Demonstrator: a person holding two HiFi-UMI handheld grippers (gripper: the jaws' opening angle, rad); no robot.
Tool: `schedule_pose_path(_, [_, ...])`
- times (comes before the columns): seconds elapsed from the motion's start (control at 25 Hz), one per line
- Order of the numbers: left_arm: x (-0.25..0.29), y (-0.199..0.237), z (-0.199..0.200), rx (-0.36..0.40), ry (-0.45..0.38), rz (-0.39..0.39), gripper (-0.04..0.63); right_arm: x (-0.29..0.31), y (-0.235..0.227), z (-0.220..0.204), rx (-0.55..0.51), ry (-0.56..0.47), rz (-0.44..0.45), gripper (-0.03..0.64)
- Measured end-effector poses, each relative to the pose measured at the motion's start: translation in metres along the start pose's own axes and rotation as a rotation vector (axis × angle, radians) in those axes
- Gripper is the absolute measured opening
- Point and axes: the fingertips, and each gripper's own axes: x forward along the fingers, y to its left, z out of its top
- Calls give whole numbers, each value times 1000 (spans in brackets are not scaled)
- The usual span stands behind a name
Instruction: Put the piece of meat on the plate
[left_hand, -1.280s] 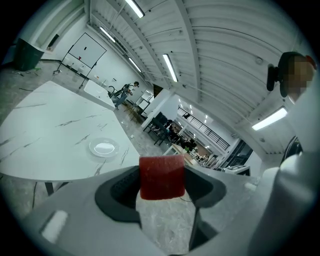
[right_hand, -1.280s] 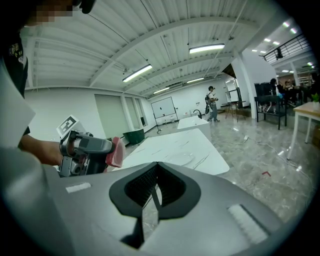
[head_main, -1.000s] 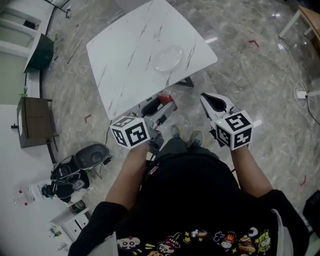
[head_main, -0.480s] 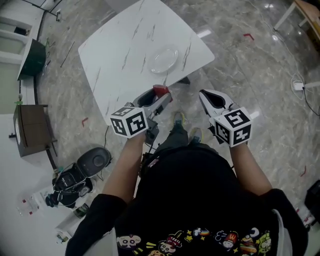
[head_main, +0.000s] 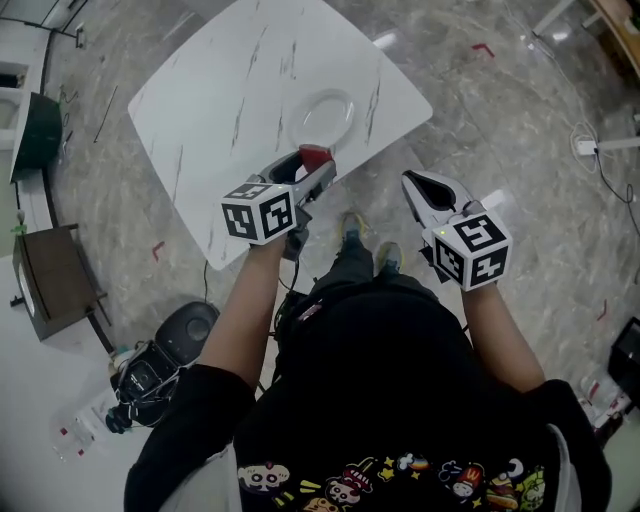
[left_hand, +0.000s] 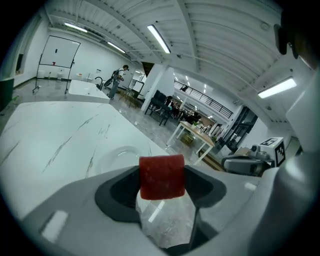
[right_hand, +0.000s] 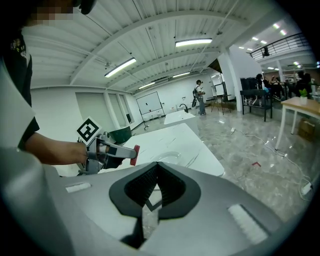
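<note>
One meat piece (head_main: 315, 156) is pinched in the left tongs (head_main: 314, 166) near the plate (head_main: 330, 108); the right tongs (head_main: 413, 181) are closed, empty.

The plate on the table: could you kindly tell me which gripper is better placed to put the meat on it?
Left. The left gripper is shut on the piece of meat, over the table edge near the plate. The right gripper is shut, empty, out over the floor.

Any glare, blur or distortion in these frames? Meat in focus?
Head view: sharp, mild glare on the floor, clear plate faint against the white table. Left gripper view: heavy fisheye, dark corners, piece of meat crisp. Right gripper view: same fisheye, bright ceiling lights.
</note>
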Motion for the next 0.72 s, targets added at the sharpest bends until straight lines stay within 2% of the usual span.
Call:
schedule_pose_path(0.2, [30, 35, 9, 45, 97, -2, 273, 13, -8, 4, 43, 20, -51, 23])
schedule_pose_path(0.72, [114, 99, -3, 347, 347, 68, 272, 11, -35, -23, 156, 70, -173, 23])
